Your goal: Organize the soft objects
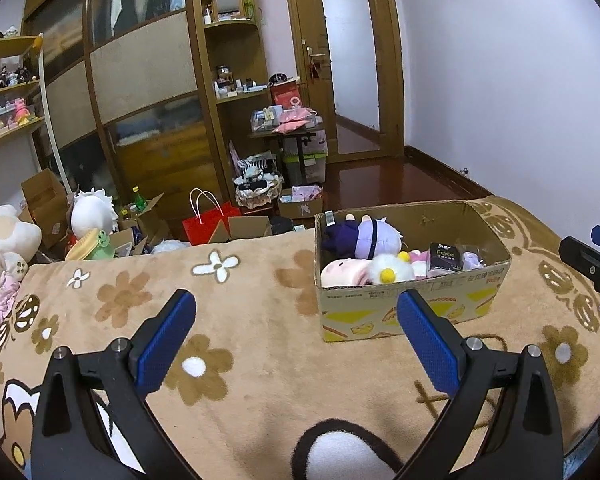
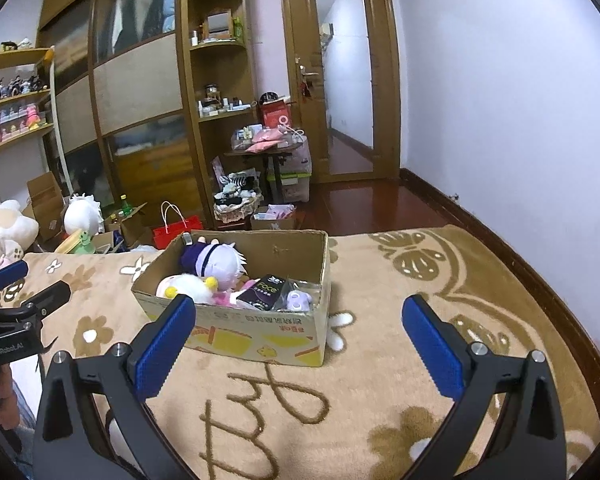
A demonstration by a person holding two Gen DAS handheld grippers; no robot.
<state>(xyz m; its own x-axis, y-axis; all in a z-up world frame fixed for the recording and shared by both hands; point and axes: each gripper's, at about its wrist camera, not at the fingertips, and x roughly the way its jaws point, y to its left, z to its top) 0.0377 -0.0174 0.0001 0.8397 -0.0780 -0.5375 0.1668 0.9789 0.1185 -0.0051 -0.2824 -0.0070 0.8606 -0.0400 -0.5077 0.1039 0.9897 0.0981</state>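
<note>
An open cardboard box (image 1: pixel 412 304) (image 2: pixel 260 336) stands on the tan flower-patterned blanket (image 1: pixel 240 292) (image 2: pixel 380 380). Inside lie a purple-haired doll (image 1: pixel 374 236) (image 2: pixel 216 262), a white plush with yellow balls (image 1: pixel 390 270) (image 2: pixel 190 286), a pink plush (image 1: pixel 346 274), a black tissue pack (image 1: pixel 444 258) (image 2: pixel 264 292) and a small lilac toy (image 2: pixel 298 300). My left gripper (image 1: pixel 296 312) is open and empty, in front of and left of the box. My right gripper (image 2: pixel 300 316) is open and empty, just in front of the box. Each shows at the edge of the other's view (image 1: pixel 592 264) (image 2: pixel 32 292).
Cream plush toys (image 1: pixel 4 240) (image 2: pixel 2 232) lie at the blanket's far left. Beyond the bed are cardboard boxes (image 1: pixel 46 204), a white-haired doll (image 1: pixel 90 212), a red bag (image 1: pixel 208 222), a wardrobe, shelves, a cluttered small table (image 1: pixel 288 132) and a door.
</note>
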